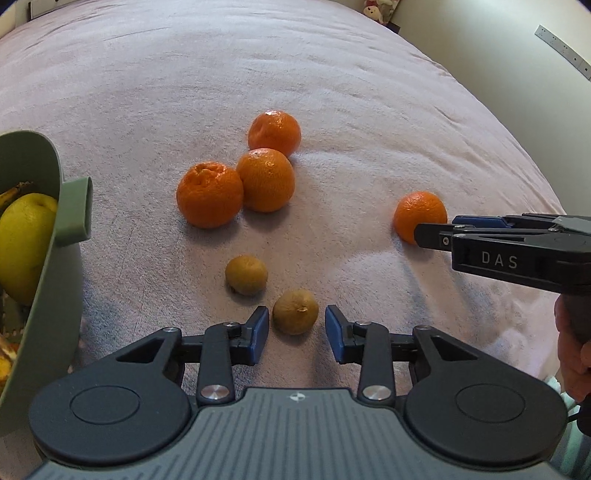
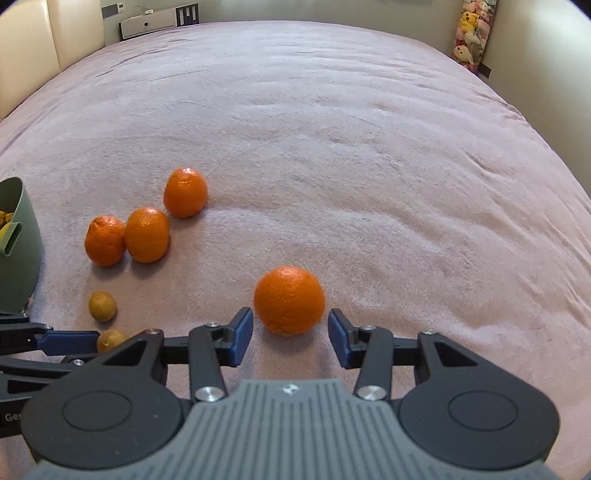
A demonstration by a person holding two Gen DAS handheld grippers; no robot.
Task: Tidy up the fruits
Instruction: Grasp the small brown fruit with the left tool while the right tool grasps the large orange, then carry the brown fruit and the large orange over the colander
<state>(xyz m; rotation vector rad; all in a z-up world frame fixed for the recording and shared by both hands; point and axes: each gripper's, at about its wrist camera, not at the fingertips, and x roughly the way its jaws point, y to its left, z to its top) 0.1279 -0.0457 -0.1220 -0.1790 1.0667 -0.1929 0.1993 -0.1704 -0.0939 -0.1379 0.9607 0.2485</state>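
A pink blanket [image 2: 332, 147] covers the bed, with plush toys [image 2: 471, 33] at the far corner. The left gripper [image 1: 296, 328] is spread apart around a small brown fruit [image 1: 295, 311]. The right gripper [image 2: 290, 330] gapes around a lone orange [image 2: 289, 300], well apart from the green basket [image 2: 22, 251]. Three oranges [image 2: 146, 234] cluster nearer the basket.
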